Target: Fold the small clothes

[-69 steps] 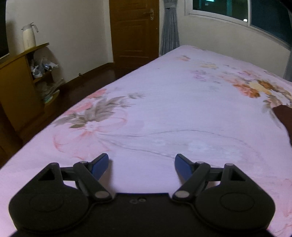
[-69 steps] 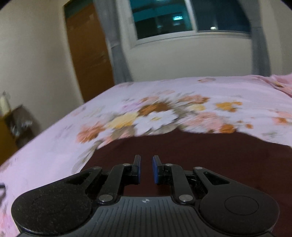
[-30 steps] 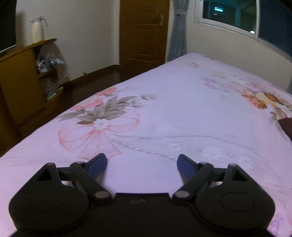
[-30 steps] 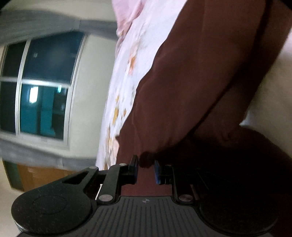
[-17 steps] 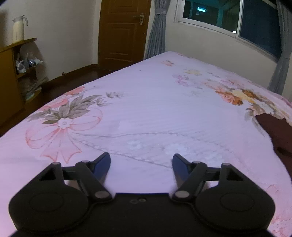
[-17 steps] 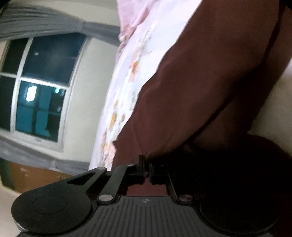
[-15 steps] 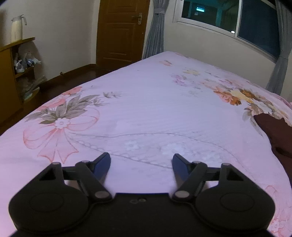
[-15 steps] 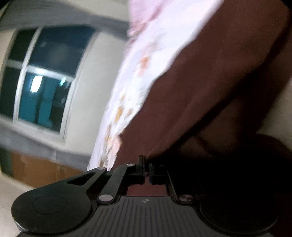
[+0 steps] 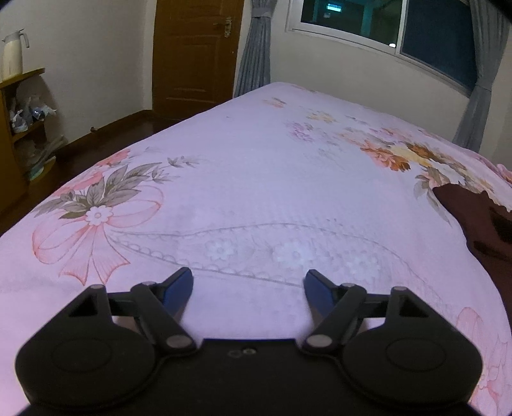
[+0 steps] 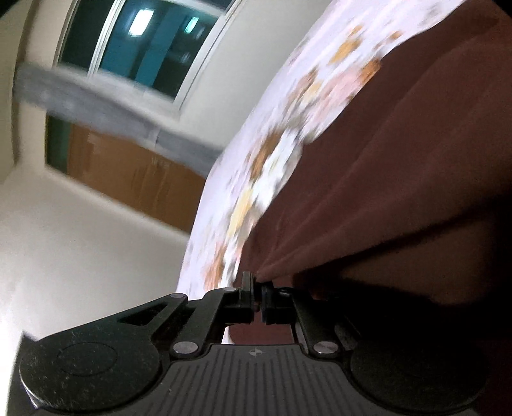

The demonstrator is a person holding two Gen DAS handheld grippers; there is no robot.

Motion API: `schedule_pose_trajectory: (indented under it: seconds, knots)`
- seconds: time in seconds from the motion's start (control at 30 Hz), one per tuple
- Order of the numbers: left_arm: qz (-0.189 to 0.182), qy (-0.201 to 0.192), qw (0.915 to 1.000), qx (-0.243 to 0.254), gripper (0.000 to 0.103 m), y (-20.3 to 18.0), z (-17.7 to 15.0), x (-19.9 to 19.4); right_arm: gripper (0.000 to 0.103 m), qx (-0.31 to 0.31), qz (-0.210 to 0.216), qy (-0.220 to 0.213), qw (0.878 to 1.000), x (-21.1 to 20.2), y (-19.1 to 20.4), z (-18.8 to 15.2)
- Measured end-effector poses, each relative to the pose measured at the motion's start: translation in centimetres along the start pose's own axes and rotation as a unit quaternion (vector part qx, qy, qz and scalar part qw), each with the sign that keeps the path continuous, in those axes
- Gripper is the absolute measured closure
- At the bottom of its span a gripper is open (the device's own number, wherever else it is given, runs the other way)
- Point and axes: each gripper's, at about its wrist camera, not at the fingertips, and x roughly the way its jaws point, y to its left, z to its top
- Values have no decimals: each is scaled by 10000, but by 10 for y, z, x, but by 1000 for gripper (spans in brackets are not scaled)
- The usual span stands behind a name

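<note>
A dark maroon garment (image 10: 400, 160) lies on the pink flowered bed sheet (image 10: 272, 153). My right gripper (image 10: 257, 281) is shut on a pinched edge of it, and the cloth rises in folds from the pads; this view is tilted and blurred. In the left wrist view the same garment (image 9: 473, 217) shows only at the far right edge of the bed (image 9: 256, 160). My left gripper (image 9: 248, 272) hovers low over bare sheet well to the left of it. Its jaws are opening, wide apart, with nothing between the blue pads.
A wooden shelf unit (image 9: 12, 128) with a white jug (image 9: 12, 54) stands left of the bed, across a strip of dark floor (image 9: 105, 140). A brown door (image 9: 195, 54), grey curtains (image 9: 256, 48) and a window (image 9: 384, 22) line the far walls.
The right gripper closed onto the garment's edge, then swung and rolled with the cloth in its grip. The left view turned slightly, bringing more of the garment into sight at the right.
</note>
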Motion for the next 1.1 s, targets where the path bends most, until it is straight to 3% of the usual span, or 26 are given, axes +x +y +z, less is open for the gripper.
schedule_pose_trajectory:
  seconds: [0.23, 0.67, 0.83, 0.93, 1.1]
  knots:
    - [-91, -31, 9999, -38, 25, 4, -2, 1, 99, -277, 127, 558, 9980, 34, 13, -45]
    - [-112, -51, 9999, 7, 24, 3, -4, 3, 99, -281, 443, 783, 9955, 53, 18, -50]
    - [-29, -5, 10000, 92, 23, -1, -2, 3, 99, -46, -212, 994, 9948, 58, 6, -55]
    - [-29, 46, 10000, 68, 28, -8, 3, 1, 98, 122, -174, 901, 9957, 43, 6, -52]
    - [-495, -48, 9987, 68, 30, -44, 20, -3, 97, -212, -204, 409, 9987, -25, 4, -35]
